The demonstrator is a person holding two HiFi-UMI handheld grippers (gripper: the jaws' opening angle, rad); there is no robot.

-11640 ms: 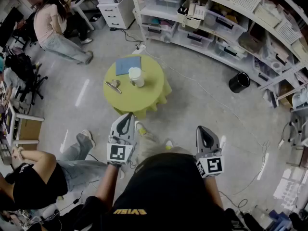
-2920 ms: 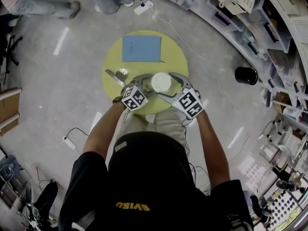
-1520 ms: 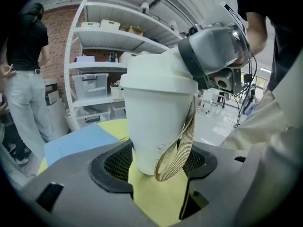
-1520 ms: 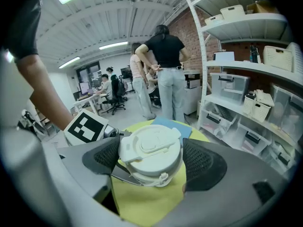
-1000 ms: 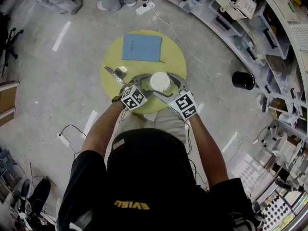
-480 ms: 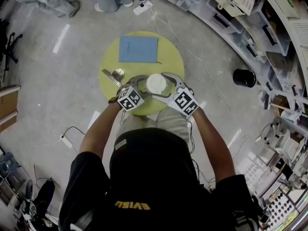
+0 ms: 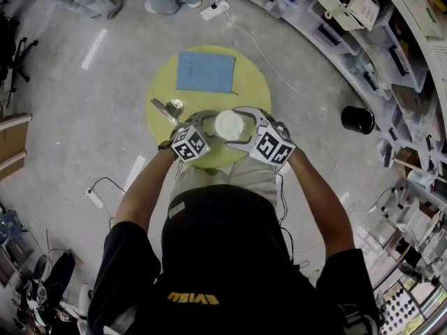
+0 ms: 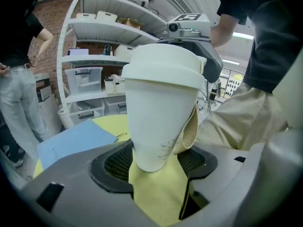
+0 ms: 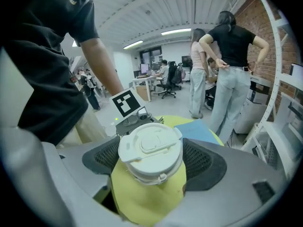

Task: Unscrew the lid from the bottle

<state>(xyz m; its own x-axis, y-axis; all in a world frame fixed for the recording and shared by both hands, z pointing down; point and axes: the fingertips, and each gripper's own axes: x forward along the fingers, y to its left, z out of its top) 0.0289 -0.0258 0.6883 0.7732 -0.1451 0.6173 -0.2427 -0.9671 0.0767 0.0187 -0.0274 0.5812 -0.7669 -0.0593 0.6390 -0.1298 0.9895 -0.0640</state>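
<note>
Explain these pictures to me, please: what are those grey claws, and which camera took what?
No robot here: a person is at a small round yellow table with a hand-held two-jaw gripper in each hand. The top-down picture comes from a camera on the person's head. The other two come from cameras riding on the grippers, looking along their jaws. The left gripper clamps the body of a white bottle standing on the table. The right gripper clamps its lid, which sits on the bottle. Also on the table are a blue sheet and a small metal item I cannot identify.
</note>
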